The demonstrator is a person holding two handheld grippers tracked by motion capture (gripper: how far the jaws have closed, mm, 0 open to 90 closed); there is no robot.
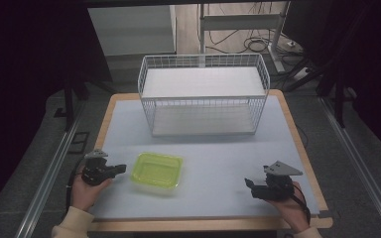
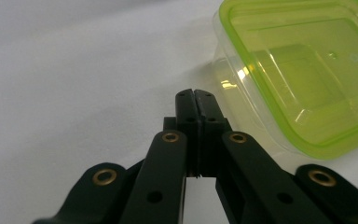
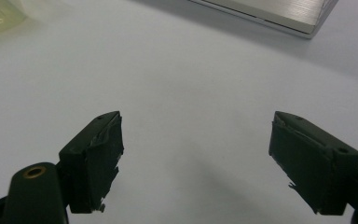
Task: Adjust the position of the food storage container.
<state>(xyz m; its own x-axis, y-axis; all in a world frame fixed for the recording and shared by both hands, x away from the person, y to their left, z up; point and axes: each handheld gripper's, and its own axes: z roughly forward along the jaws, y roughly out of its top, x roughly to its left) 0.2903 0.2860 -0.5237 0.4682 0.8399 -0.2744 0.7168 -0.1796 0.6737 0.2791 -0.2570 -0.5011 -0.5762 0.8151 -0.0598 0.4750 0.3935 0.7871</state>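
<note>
Presently the left gripper (image 1: 120, 168) rests low on the mat (image 1: 218, 148) with its jaws pressed together on nothing, tips just short of the green tub (image 1: 157, 171). In the left gripper view the tub (image 2: 303, 74) lies ahead and to the right of the closed tips, near but apart from them, upright and empty. The right gripper (image 1: 248, 182) sits well apart from the tub on its far side, jaws spread wide over bare mat, holding nothing. A wire basket (image 1: 203, 94) stands beyond both grippers, toward the far edge. Judged step: the approach to the tub, with no grasp yet made. The next move, as I judge it, calls for the left jaws to part and straddle the tub's near rim before closing; pushing in closed would only shove the light tub away.
</note>
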